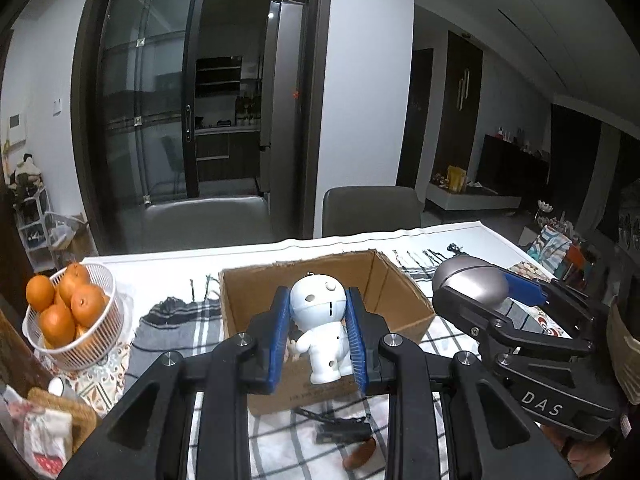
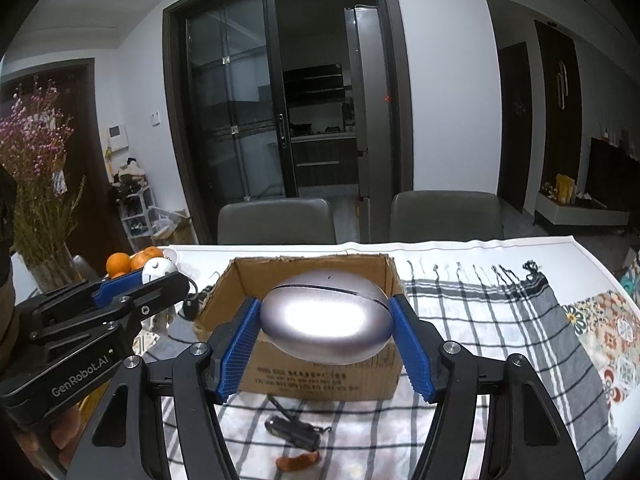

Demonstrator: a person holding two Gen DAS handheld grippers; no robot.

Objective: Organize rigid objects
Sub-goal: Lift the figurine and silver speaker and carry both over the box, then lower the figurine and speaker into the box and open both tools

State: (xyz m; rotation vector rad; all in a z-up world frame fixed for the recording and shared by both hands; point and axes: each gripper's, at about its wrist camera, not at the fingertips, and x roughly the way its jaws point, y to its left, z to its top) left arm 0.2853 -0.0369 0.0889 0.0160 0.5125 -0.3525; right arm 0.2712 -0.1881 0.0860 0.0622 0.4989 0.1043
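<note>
Hidden or unclear, as I see it: the box [image 2: 320, 372] floor is screened by what I hold; print on its near wall is too blurred to read; a small black gadget [image 2: 294, 428] and an orange-brown piece [image 2: 298, 460] near the table's near edge I cannot identify. Left gripper [image 1: 318, 334]: blue pads closed against both sides of a white figurine [image 1: 322, 320], round head, dot eyes, stubby arms, upright, held over the box's near wall. Right gripper [image 2: 325, 340]: pads pressed on the ends of a silver egg-shaped case [image 2: 326, 322], dark seam across its top, glare washing out its front, held above the box's near half. Box sits mid-table on a checked cloth [image 2: 500, 320]. Basket [image 1: 92, 320] of oranges [image 1: 60, 308] at the left edge.
</note>
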